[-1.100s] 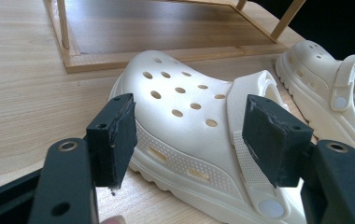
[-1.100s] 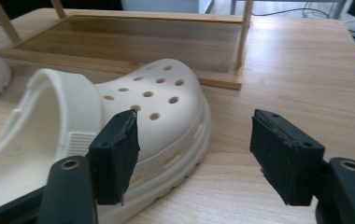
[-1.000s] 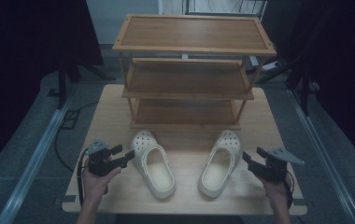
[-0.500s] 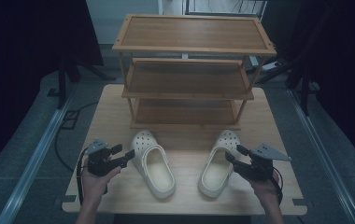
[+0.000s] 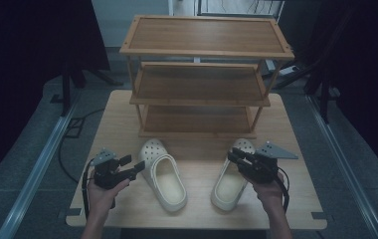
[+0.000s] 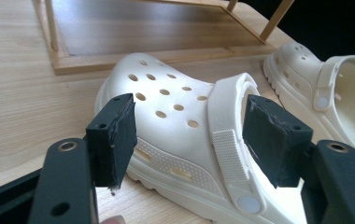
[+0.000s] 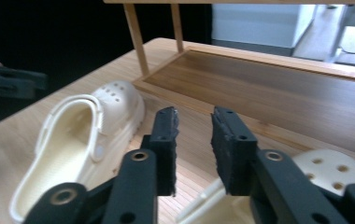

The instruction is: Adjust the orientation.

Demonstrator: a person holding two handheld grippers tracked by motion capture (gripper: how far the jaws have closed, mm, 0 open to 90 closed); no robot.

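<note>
Two cream clogs lie on the wooden table [image 5: 122, 124], toes toward the rack. My left gripper [image 5: 133, 167] is open just left of the left clog [image 5: 164, 179]. In the left gripper view the left gripper [image 6: 189, 126] has its pads apart on either side of the left clog's [image 6: 180, 121] strap area, without touching it. My right gripper [image 5: 233, 157] hovers over the right clog [image 5: 227, 186]. Its jaws have just been closing. In the right gripper view a narrow gap remains in the right gripper [image 7: 194, 130], with nothing between the pads. The right clog [image 7: 325, 172] lies below it.
A three-tier wooden shoe rack [image 5: 202, 84] stands at the back of the table, and its bottom shelf [image 7: 278, 93] is bare. The left clog [image 7: 77, 135] is in the right gripper view, the right clog [image 6: 334, 93] in the left gripper view. The floor around the table is dark.
The right gripper has moved left and upward from the table's right edge to over the right clog, and its jaws have narrowed. The left gripper has stayed put.
</note>
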